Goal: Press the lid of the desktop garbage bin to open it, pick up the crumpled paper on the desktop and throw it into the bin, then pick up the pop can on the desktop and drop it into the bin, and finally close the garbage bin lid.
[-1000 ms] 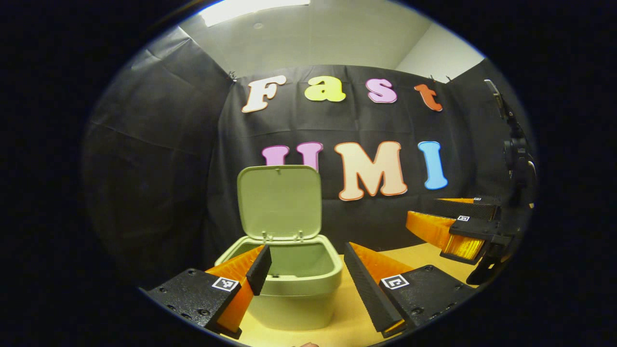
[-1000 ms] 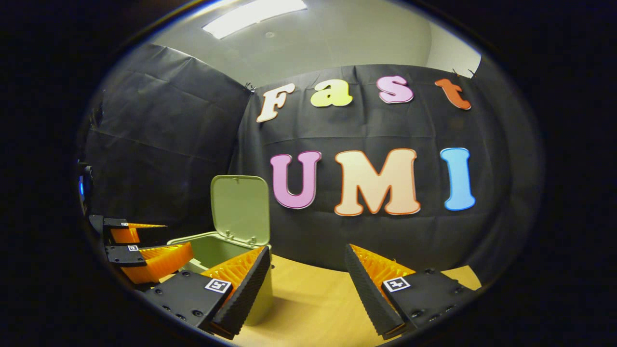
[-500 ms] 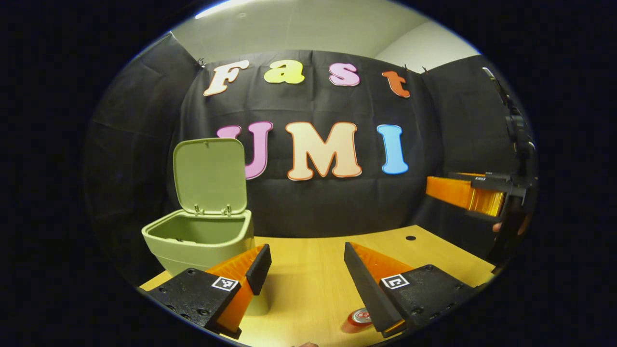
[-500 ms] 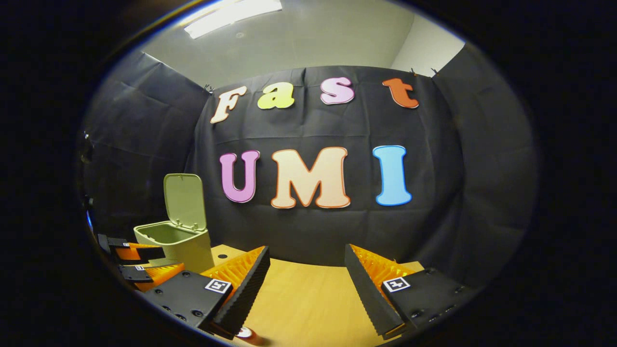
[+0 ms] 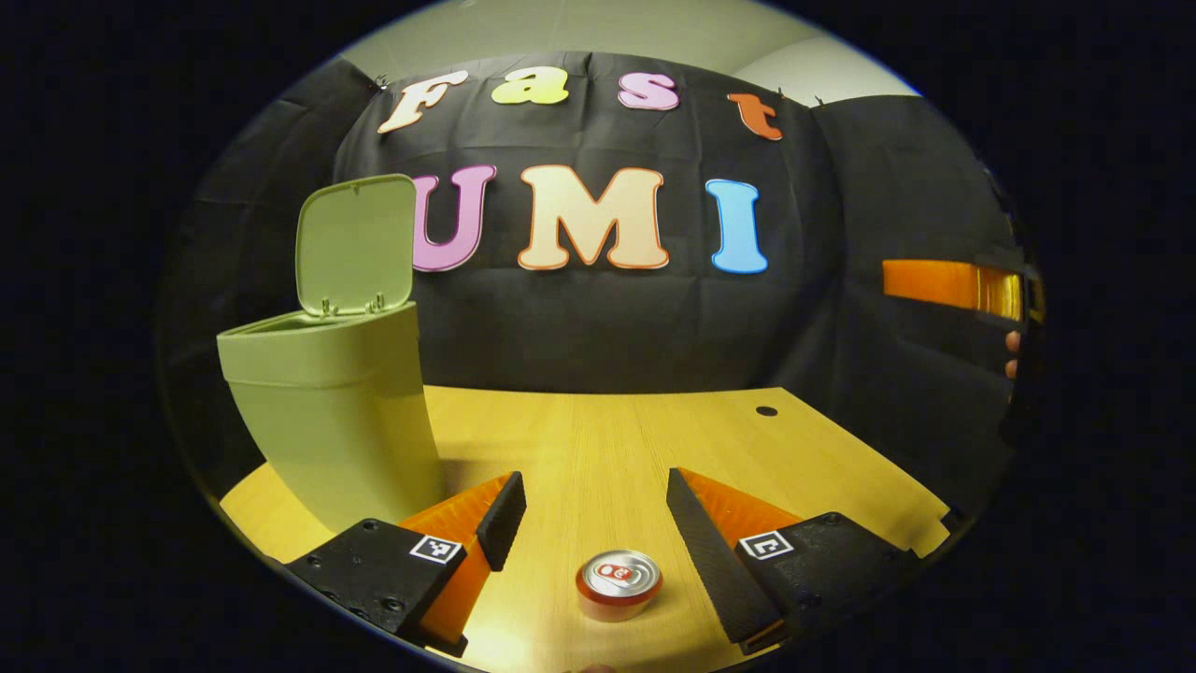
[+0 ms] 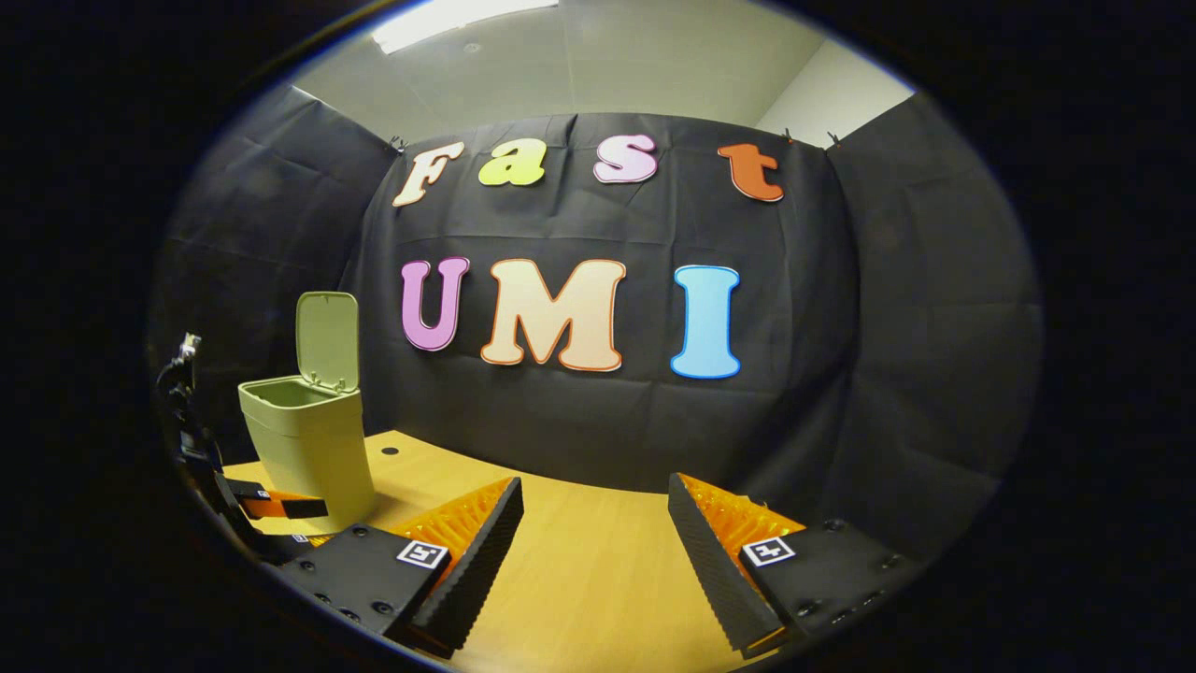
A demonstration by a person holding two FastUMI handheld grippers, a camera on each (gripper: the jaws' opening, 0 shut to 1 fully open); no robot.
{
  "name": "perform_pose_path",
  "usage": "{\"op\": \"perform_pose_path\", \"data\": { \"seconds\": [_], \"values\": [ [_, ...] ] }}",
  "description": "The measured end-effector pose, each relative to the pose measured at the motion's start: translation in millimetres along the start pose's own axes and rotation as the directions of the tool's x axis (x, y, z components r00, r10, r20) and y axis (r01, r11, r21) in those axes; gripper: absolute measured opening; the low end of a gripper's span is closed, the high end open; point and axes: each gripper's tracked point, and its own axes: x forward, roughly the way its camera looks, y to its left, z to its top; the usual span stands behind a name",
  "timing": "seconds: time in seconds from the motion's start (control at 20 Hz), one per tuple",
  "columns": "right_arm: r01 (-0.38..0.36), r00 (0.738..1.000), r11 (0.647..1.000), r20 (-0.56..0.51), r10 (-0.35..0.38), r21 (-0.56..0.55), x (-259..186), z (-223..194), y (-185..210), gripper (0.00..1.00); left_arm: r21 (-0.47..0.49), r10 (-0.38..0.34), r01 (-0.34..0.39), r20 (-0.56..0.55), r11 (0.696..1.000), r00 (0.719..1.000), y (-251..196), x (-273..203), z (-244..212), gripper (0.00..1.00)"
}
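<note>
a black cloth wall backs a pale wooden counter (image 5: 598,439) under a white ceiling.

left gripper view: the green garbage bin (image 5: 332,411) stands on the counter at the left, its lid (image 5: 355,245) tipped up and open. the pop can (image 5: 619,584) stands upright on the counter, low in the view, in line with the gap of the left gripper (image 5: 596,519), whose fingers are spread wide with nothing between them. at the far right edge the other gripper shows as a bar with a hand (image 5: 1012,353) behind it. no crumpled paper lies on the visible counter, so the can looks like the step in hand.

right gripper view: the right gripper (image 6: 596,523) holds its fingers wide and empty above bare counter. the bin sits well off to the left, lid up, with the left gripper low beside it.

the can is likely light, thin-walled and smooth, easy to dent or let slip. best taken across the round side wall at mid height with a modest squeeze, not by the rim.
</note>
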Motion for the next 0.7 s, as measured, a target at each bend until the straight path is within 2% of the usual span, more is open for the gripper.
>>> {"op": "perform_pose_path", "data": {
  "seconds": [0.1, 0.3, 0.5, 0.6, 0.7],
  "values": [
    [0.003, 1.0, 1.0, -0.002, -0.003, 0.003, -2, 1, -10, 1.0, -0.017, 0.008, -0.009, -0.037, 1.0, 0.999, -4, 5, -21, 0.92],
    [0.018, 0.999, 1.0, -0.032, -0.018, 0.011, -5, -9, -25, 0.98, -0.019, 0.019, -0.021, -0.116, 1.0, 0.993, -7, 14, -61, 0.92],
    [0.022, 0.999, 1.0, -0.044, -0.022, -0.011, -7, -10, -24, 0.98, -0.021, 0.018, -0.022, -0.188, 1.0, 0.982, -1, 19, -90, 0.93],
    [0.018, 0.999, 1.0, -0.038, -0.019, -0.022, -7, -9, -20, 1.0, -0.021, 0.007, -0.011, -0.171, 1.0, 0.985, 1, 20, -84, 0.77],
    [0.013, 0.999, 1.0, -0.032, -0.014, -0.028, -6, -8, -12, 0.98, -0.009, 0.01, -0.011, -0.175, 1.0, 0.984, 8, 22, -77, 0.76]
  ]
}}
